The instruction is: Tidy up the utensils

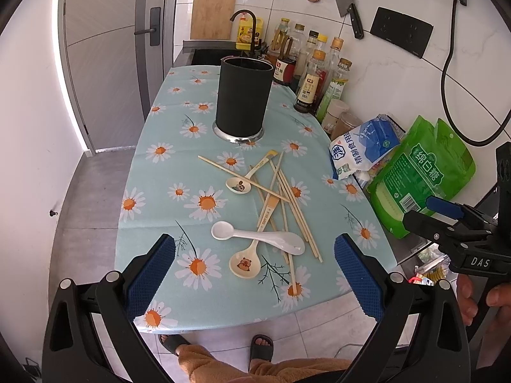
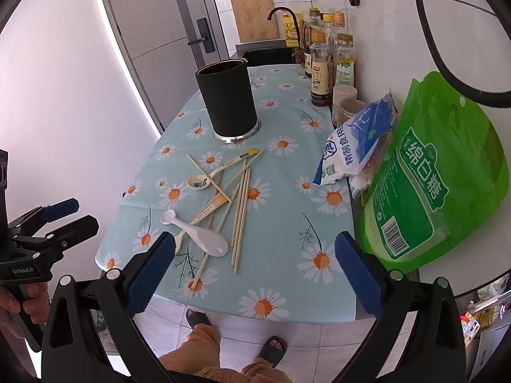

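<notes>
A loose pile of wooden chopsticks lies mid-table on the daisy tablecloth. Mixed in are a white spoon and two cream spoons with cartoon bowls, one near and one farther back. Behind the pile a black cylindrical holder stands upright. My left gripper hovers open over the table's near edge, just short of the pile. Right of it, my right gripper hangs open and holds nothing.
Sauce and oil bottles line the back right by the wall. A blue-white salt bag and a green sugar bag lie at the right edge. A sink with a faucet lies behind the holder. A person's slippered feet stand below.
</notes>
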Action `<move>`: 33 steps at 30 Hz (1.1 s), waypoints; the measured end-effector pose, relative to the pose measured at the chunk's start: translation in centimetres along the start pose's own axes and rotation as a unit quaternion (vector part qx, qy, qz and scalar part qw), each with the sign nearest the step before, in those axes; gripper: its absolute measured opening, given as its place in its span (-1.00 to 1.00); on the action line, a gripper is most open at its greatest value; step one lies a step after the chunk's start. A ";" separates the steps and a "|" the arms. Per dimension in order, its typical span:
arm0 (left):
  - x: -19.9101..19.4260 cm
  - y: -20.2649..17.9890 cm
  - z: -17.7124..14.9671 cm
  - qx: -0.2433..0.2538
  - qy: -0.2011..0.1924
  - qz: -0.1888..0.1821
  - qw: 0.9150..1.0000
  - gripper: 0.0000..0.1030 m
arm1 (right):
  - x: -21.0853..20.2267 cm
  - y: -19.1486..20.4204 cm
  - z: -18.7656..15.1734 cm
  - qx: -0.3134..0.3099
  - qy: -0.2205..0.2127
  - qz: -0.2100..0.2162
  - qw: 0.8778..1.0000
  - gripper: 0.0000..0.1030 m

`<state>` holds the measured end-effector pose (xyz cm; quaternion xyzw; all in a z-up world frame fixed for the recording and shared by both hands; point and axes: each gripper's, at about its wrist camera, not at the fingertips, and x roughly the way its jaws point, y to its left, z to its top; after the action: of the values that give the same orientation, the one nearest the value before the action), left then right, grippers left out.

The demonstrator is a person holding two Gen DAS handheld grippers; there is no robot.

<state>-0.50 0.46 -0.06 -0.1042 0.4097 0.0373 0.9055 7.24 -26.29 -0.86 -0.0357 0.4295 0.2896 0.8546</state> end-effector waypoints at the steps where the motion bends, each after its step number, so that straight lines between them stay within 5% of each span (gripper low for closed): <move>1: 0.0 0.0 0.0 0.000 0.000 0.000 1.000 0.88 | 0.0 0.0 0.0 0.000 0.001 0.001 1.000 0.93; 33: -0.4 -0.8 -0.4 -0.003 0.011 0.007 1.000 0.88 | 0.3 -0.5 0.0 0.003 0.022 0.027 0.999 0.93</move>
<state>-0.98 -0.37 0.12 -0.1044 0.4203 0.0437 0.9003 7.66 -26.60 -1.21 -0.0286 0.4501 0.3104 0.8368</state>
